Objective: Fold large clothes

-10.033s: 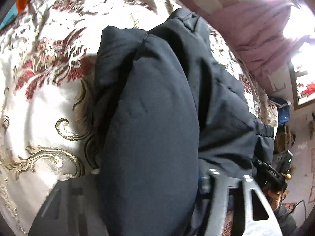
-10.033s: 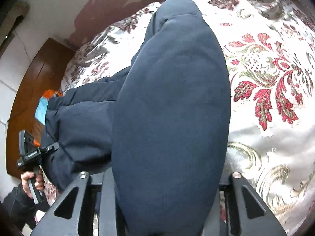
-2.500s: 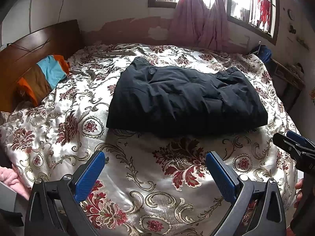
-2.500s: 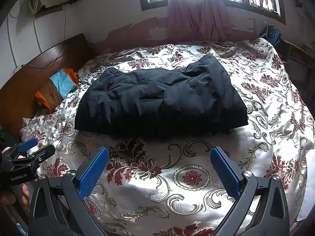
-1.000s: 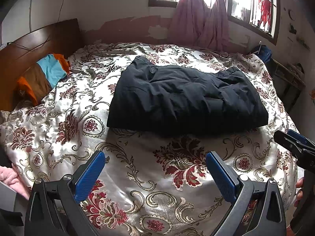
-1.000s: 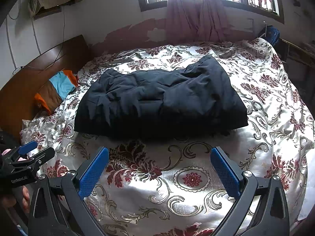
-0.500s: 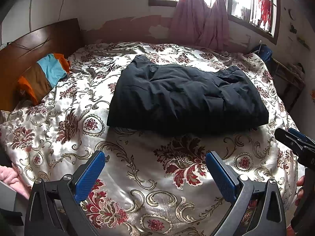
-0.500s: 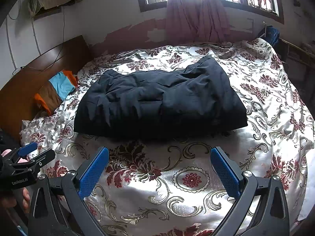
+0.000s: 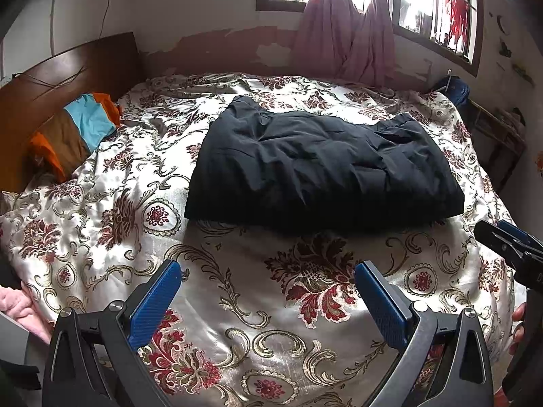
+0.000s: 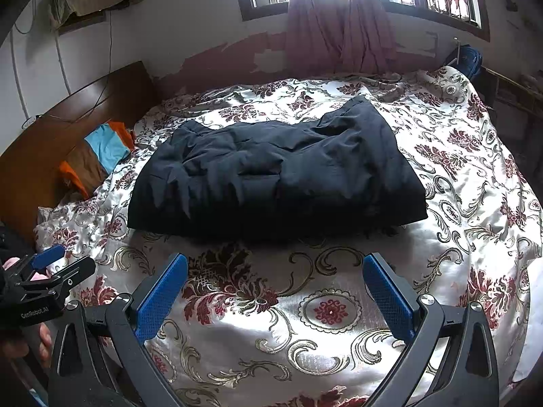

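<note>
Dark jacket (image 9: 319, 169): folded into a rough rectangle, lying flat on the middle of the bed; creased and puffy on top, 1 corner raised at the far left, another at the far right (image 10: 281, 173)
Bed cover (image 9: 237, 291): shiny cream fabric with red flowers and gold scrolls, spread over the whole bed, bare between the jacket and both pairs of tongs
Left tongs (image 9: 268, 295): wide apart, nothing between the 2 blue pads, held above the near edge of the bed, well apart from the jacket; also seen at the left edge of the right wrist view (image 10: 51, 268), gripped by a hand (image 10: 20, 339)
Right tongs (image 10: 275, 288): wide apart as well, empty, above the near part of the cover, well short of the jacket; seen at the right edge of the left wrist view (image 9: 505, 240)
Pillow (image 9: 74, 129): orange, brown and light blue, against the wooden headboard (image 9: 68, 68) on the left
Curtain (image 10: 339, 20): pink, bunched at the bright window behind the bed
Pink cloth (image 9: 20, 308): at the near left edge of the bed
</note>
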{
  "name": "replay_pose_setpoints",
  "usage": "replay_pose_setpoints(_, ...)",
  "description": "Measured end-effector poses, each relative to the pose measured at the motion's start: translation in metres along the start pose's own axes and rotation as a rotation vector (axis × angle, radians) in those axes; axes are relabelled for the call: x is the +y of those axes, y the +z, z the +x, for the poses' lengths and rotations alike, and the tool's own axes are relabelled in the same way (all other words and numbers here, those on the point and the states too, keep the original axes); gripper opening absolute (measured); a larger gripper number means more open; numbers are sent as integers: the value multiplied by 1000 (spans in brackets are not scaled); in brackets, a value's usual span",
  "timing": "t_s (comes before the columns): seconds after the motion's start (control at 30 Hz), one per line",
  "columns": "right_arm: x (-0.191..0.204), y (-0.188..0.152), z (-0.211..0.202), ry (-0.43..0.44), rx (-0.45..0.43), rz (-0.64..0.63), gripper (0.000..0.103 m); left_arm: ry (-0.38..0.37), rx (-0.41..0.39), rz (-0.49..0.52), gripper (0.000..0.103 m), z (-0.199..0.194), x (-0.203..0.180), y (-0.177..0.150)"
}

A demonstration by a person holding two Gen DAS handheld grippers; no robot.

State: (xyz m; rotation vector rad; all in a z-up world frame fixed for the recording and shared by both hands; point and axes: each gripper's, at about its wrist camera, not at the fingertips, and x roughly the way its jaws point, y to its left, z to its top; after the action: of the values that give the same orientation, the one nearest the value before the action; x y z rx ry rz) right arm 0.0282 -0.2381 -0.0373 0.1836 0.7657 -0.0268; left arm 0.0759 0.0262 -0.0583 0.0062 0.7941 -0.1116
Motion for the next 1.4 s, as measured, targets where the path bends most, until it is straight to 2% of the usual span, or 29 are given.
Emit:
replay_pose_setpoints(0.77,-3,0,7,6,10,-5,101,-3,14,-3,103,5,2,0)
replay_pose_setpoints(0.8,-3,0,8,6,12,-6,101,3,25,-4,103,6,2,0)
replay_pose_setpoints(0.93,-5,-1,11,5,17,-4,101,130,13,68,103,5,-11,3)
replay_pose_setpoints(1.13,-10,2,17,2,26,-3,101,71,-4,132,103,4,-28,9)
replay_pose_setpoints(1.4,-20,8,27,-2,36,2,101,46,7,140,103,17,-42,17)
